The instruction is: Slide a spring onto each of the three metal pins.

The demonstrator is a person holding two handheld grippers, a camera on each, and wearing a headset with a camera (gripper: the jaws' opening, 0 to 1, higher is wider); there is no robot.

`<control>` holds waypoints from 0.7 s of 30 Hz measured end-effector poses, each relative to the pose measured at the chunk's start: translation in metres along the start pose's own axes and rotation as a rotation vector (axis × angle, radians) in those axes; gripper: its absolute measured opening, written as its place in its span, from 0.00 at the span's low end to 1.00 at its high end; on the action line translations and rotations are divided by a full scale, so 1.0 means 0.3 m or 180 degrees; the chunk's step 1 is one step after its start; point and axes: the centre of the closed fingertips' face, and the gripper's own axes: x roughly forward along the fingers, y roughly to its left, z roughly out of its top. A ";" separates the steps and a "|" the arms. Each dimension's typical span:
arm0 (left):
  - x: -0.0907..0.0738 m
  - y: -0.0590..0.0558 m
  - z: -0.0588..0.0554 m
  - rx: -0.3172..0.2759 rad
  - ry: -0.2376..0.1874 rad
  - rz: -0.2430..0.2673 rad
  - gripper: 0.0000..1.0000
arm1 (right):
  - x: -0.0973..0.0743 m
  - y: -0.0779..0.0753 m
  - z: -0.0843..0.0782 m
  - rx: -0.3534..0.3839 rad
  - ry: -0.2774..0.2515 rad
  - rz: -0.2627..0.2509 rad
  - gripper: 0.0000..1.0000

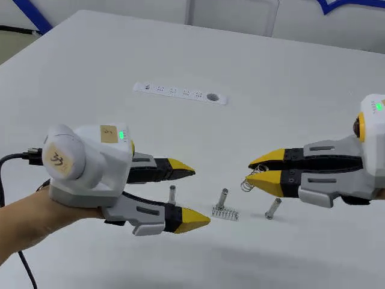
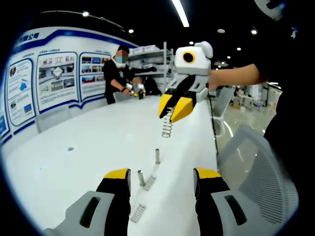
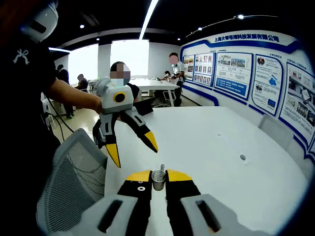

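On the white table (image 1: pixel 283 96) stand two short metal pins (image 1: pixel 172 194) (image 1: pixel 222 197), and a third pin (image 1: pixel 272 208) leans over. A loose spring (image 1: pixel 225 213) lies beside the middle pin. My right gripper (image 1: pixel 251 170) is shut on a spring (image 1: pixel 248 184) that hangs from its tips above the pins. The right gripper view shows that spring (image 3: pixel 158 182) end-on, pinched between the jaws. My left gripper (image 1: pixel 198 195) is open above the left pin, holding nothing. In the left gripper view, the held spring (image 2: pixel 167 127) dangles, and two pins (image 2: pixel 157 156) (image 2: pixel 141 177) and two loose springs (image 2: pixel 150 183) (image 2: pixel 137 212) are on the table.
A white power strip (image 1: pixel 180 93) lies farther back on the table. A black cable (image 1: pixel 9 159) trails from the left gripper. A mesh chair (image 3: pixel 69 182) stands by the table edge. People stand in the background (image 2: pixel 118 73).
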 end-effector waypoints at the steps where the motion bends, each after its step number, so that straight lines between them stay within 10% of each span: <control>1: -0.005 0.008 0.006 -0.0026 -0.0014 0.0027 0.56 | -0.007 -0.016 -0.004 0.0005 0.0009 -0.0050 0.11; 21: -0.062 0.111 0.028 -0.0138 -0.0073 0.0420 0.88 | -0.030 -0.232 -0.238 0.0426 0.0387 -0.0759 0.11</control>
